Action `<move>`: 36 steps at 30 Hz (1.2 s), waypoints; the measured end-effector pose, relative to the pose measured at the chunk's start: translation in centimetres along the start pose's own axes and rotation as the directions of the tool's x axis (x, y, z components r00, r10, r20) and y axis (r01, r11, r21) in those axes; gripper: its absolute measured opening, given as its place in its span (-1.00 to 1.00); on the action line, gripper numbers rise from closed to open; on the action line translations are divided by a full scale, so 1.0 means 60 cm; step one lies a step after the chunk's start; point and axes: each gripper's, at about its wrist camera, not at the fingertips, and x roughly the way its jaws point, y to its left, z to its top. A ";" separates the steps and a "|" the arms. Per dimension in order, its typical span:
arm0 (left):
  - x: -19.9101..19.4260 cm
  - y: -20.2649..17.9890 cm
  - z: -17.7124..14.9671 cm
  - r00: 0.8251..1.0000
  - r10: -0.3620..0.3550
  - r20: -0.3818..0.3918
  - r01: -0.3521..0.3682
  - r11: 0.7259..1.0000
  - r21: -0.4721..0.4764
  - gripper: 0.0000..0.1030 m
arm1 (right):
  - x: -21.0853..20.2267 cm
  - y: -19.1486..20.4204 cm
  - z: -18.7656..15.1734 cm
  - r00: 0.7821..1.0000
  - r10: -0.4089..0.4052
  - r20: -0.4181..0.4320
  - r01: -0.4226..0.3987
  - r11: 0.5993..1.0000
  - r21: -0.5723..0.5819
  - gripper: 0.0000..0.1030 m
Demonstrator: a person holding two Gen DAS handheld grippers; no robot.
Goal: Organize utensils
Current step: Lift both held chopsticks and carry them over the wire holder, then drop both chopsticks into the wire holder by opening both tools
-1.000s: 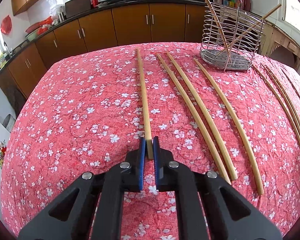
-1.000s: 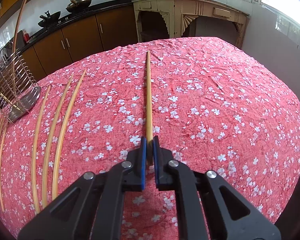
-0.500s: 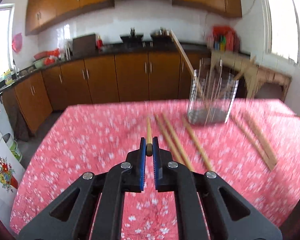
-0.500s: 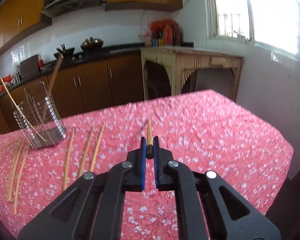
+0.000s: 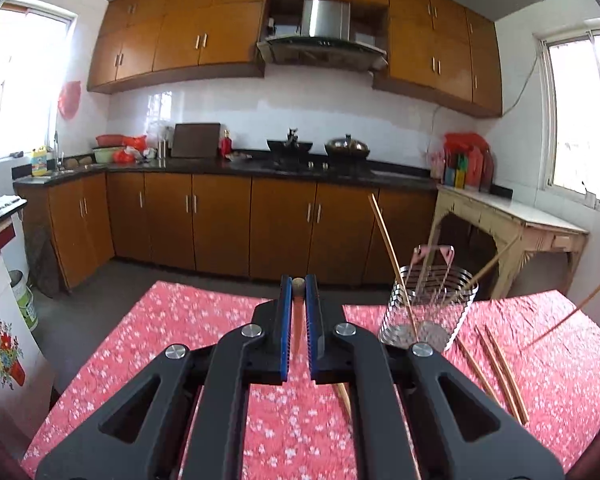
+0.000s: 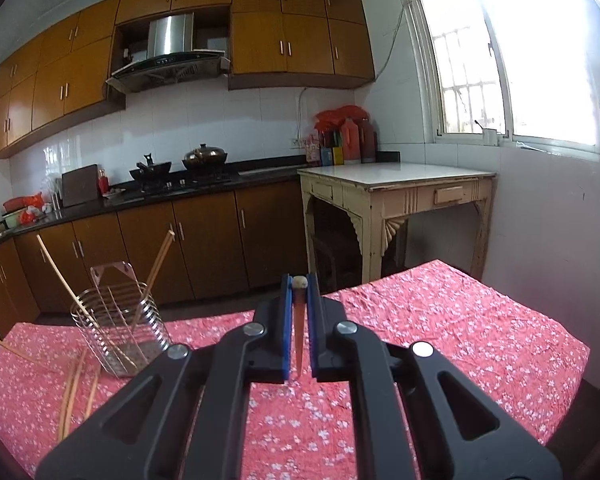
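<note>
Chopstick (image 5: 298, 285) in the left wrist view sits clenched between the blue pads of the left hand-held gripper (image 5: 299, 288), its long axis running along the fingers, its round end facing the camera above the red floral counter (image 5: 204, 320). The wire holder (image 5: 430, 308) stands to the right with two sticks leaning in it; loose chopsticks (image 5: 500, 368) lie beside it.

In the right wrist view, the right hand-held gripper (image 6: 299, 285) grasps a second chopstick (image 6: 299, 282) the same way, end-on. The wire holder (image 6: 120, 320) stands to the left.
</note>
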 end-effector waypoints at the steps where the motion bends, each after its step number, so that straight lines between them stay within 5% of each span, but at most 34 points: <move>1: -0.002 -0.001 0.004 1.000 0.002 0.011 -0.002 1.000 0.002 -0.87 | -0.002 0.001 0.005 1.000 0.006 0.007 -0.006 1.000 0.001 -0.85; 17: -0.026 -0.020 0.036 0.997 -0.050 0.061 0.050 0.999 0.000 -0.87 | -0.049 0.018 0.053 0.985 0.170 0.019 -0.171 0.984 0.042 -0.85; 25: -0.047 -0.052 0.088 0.980 -0.152 0.129 0.157 0.987 -0.035 -0.87 | -0.092 0.042 0.110 0.944 0.322 0.076 -0.327 0.941 0.082 -0.85; 36: -0.016 -0.114 0.173 0.949 -0.191 0.250 0.218 0.972 -0.088 -0.87 | -0.060 0.131 0.178 0.910 0.391 0.137 -0.402 0.914 0.060 -0.85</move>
